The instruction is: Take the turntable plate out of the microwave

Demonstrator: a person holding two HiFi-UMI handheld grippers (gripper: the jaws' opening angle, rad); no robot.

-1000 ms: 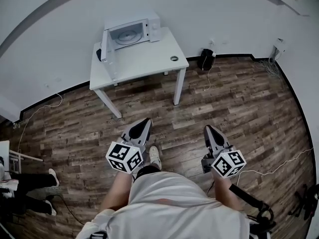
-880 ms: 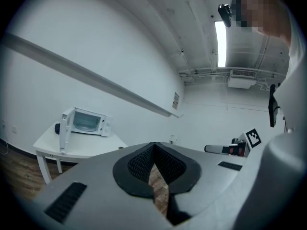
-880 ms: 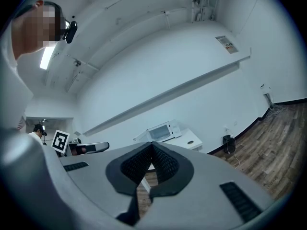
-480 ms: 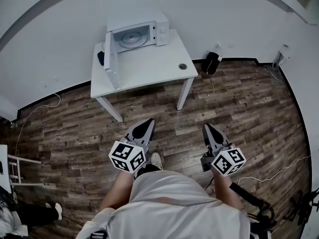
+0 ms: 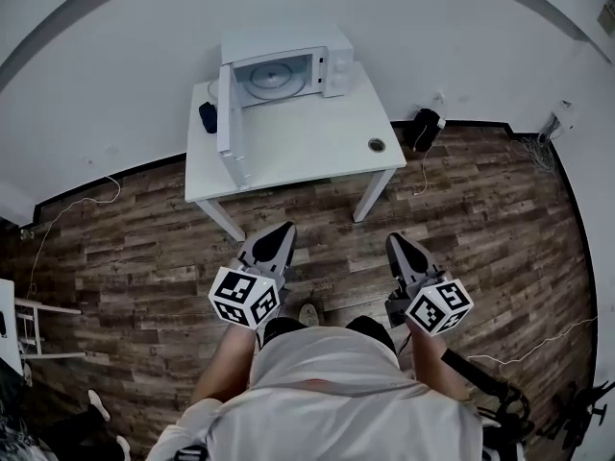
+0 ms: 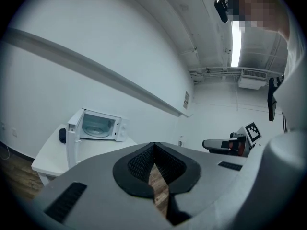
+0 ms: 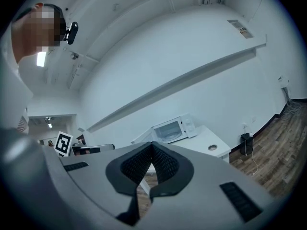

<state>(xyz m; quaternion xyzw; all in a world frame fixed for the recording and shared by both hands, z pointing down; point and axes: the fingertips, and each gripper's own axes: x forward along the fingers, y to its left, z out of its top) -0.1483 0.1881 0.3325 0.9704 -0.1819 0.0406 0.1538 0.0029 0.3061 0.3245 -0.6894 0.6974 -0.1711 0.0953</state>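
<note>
Broadly, a dark wood-plank floor (image 5: pixel 480 219) fills most of the head view, and it meets a plain white wall (image 5: pixel 115 84) at the far side. A white table (image 5: pixel 307 147) stands against that wall. At the table's back edge sits a white microwave (image 5: pixel 338 46), its control panel on the right. Its door (image 5: pixel 227 123) is swung wide open to the left and juts out over the tabletop. Inside the open cavity the turntable plate (image 5: pixel 274 78) lies flat in its place, a pale round disc.

The person stands on the floor well apart from the table and holds both tools low in front of the body, pointed toward it. The left gripper (image 5: pixel 282 230) has its jaws pressed together with nothing between them. The right gripper (image 5: pixel 396 242) is likewise closed and empty.

A small dark object (image 5: pixel 208 116) lies on the table's left edge beside the door. A small round fitting (image 5: pixel 376 145) sits near the table's right front corner. A black box (image 5: pixel 423 128) rests on the floor by the wall, just right of the table.
</note>
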